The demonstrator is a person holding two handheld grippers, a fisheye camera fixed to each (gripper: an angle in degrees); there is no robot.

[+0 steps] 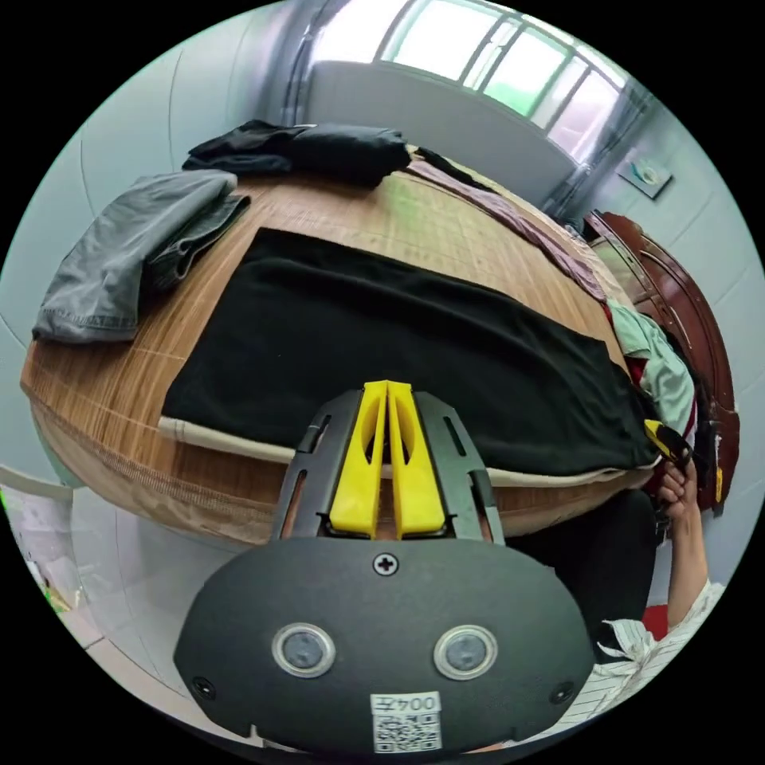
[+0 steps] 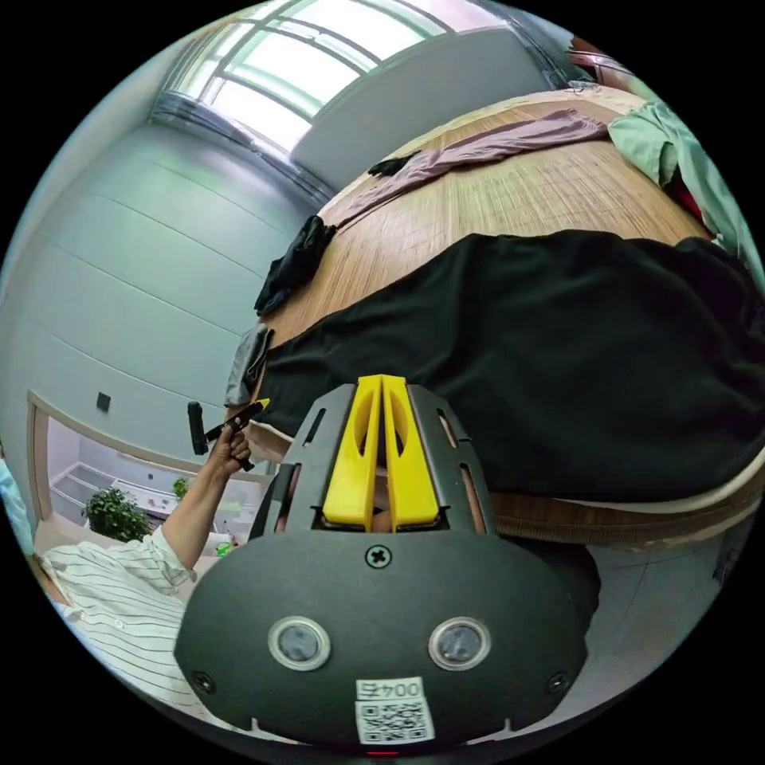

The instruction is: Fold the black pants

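On the bed's bamboo mat (image 1: 414, 231), one pair of grey trousers (image 1: 127, 247) lies at the left edge and one dark heap (image 1: 319, 151) at the far edge. The black pants (image 1: 398, 351) lie flat along the near edge. The left gripper (image 1: 387, 394) and right gripper (image 2: 382, 389) each have their jaws pressed together at the pants' near hem; whether they pinch cloth cannot be told.

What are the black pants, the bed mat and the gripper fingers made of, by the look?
Black pants: soft matte knit or woven cloth, no sheen, drapes flat.
Bed mat: probably woven bamboo or rattan, tan with fine parallel strips.
Left gripper fingers: glossy yellow moulded plastic, slotted, on a matte black frame.
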